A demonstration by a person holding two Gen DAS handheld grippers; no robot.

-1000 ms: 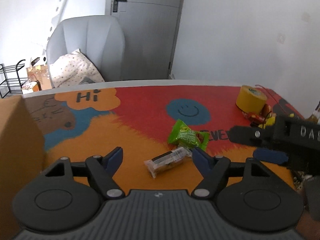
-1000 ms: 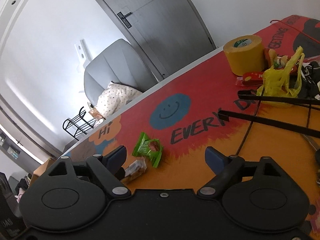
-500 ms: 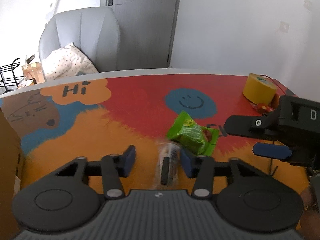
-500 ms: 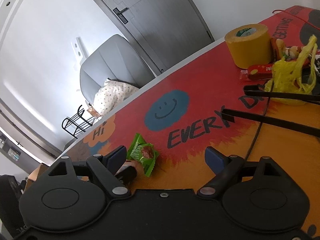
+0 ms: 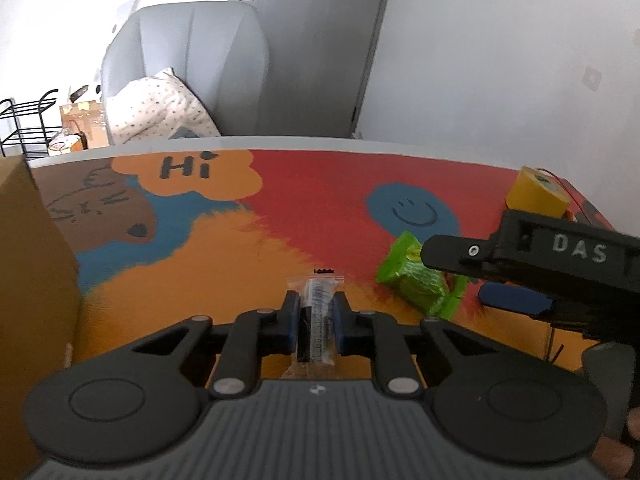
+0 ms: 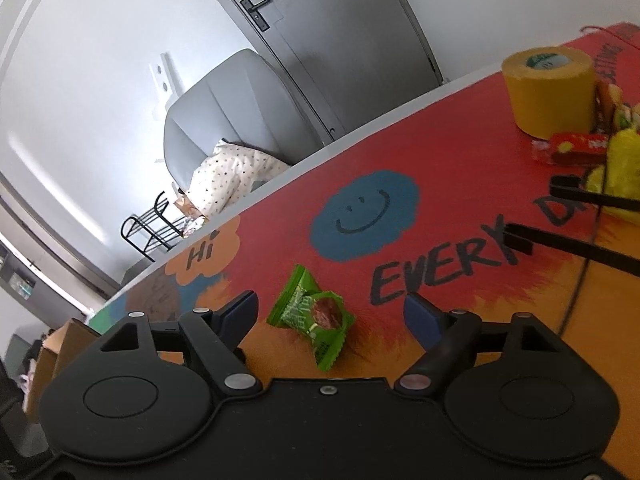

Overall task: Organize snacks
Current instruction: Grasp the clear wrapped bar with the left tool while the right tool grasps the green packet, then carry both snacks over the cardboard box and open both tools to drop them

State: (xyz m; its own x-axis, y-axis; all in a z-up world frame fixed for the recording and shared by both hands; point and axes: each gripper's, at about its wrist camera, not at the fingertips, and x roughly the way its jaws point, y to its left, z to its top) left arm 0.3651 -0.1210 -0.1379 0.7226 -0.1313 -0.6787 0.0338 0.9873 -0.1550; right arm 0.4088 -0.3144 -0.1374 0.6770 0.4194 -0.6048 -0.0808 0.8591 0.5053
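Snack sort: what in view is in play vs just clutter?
In play: clear-wrapped snack bar clamped in left gripper; green snack packet between open right gripper fingers; cardboard box.
Clutter: yellow tape roll; armchair; dotted pillow.

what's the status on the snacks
Left hand-held gripper just closed on clear-wrapped snack. Right hand-held gripper open around green snack, closing in. Nothing blocking.
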